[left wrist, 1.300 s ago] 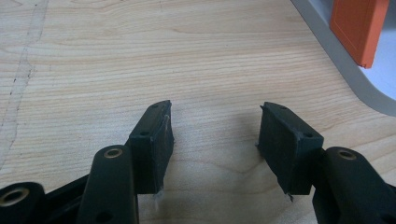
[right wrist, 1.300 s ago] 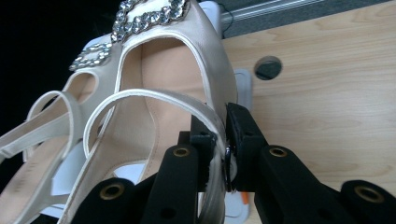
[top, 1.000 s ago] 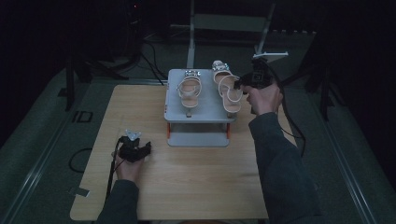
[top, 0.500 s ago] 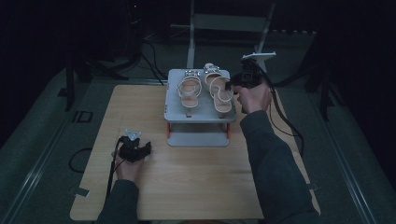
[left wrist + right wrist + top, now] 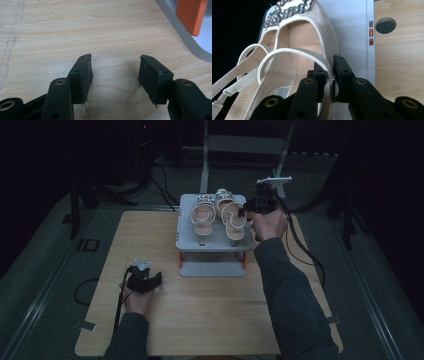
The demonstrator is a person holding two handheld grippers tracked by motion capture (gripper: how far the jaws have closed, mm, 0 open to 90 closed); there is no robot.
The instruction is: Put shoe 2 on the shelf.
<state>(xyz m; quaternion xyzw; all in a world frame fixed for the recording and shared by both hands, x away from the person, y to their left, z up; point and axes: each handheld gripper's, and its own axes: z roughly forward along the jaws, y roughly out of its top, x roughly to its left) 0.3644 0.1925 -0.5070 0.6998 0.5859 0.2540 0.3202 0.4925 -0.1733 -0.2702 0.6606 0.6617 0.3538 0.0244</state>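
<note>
Two cream sandals with jewelled toe straps lie side by side on top of a grey stand (image 5: 212, 245). The left sandal (image 5: 202, 216) lies free. My right gripper (image 5: 244, 212) is shut on the outer side of the right sandal (image 5: 231, 216). In the right gripper view, the black jaws of the right gripper (image 5: 329, 64) pinch the side strap of the right sandal (image 5: 297, 50), whose jewelled toe (image 5: 289, 6) points away over the grey stand top (image 5: 352, 30). My left gripper (image 5: 142, 280) rests low over the wooden table (image 5: 210, 315), open. In its own view, the left gripper (image 5: 115, 72) holds nothing.
The stand has orange legs (image 5: 191, 15) and a grey base (image 5: 185, 42), close to the right of the left gripper. A white frame (image 5: 247, 145) and cables lie behind the table on the dark floor. A round dark pad (image 5: 385, 25) sits in the table beside the stand.
My right gripper carried the right sandal leftward and brought it close beside the left sandal on the stand top. The left gripper stayed put.
</note>
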